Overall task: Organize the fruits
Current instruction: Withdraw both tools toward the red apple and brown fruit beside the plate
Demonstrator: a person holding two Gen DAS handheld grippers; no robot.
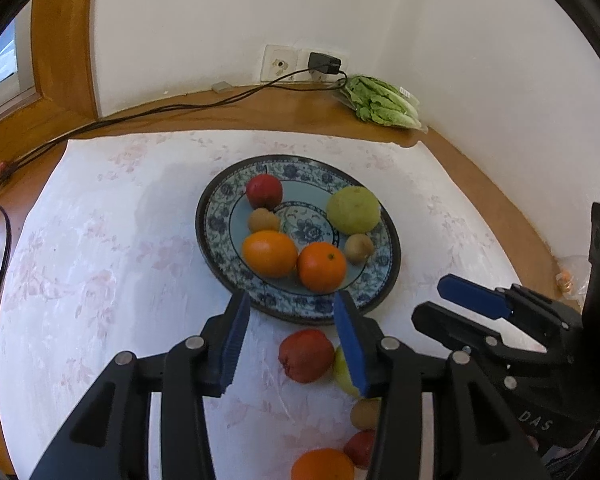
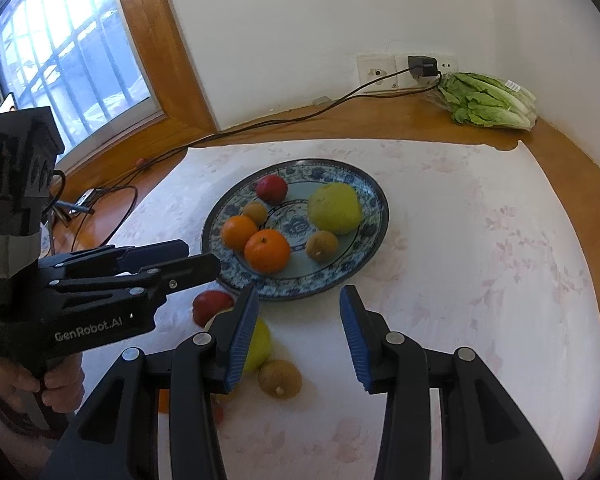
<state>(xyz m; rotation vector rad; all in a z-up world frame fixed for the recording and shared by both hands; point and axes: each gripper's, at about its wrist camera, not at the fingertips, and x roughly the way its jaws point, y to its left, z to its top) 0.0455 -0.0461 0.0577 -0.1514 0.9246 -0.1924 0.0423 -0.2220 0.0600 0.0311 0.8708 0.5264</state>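
Both rigs look the same: chunky black plastic linkage arms with round silver pivot pins, ending in ribbed blue pads. The left gripper (image 1: 292, 312) is seen side-on from the other camera, with white "GenRobot.AI" lettering on its body and a boxy black block on top, wrapped in what looks like grey tape, hard to say. The right gripper (image 2: 298, 308) shows "DAS" on its housing. A hand (image 2: 56, 388) wraps the left one's pistol-style handle.
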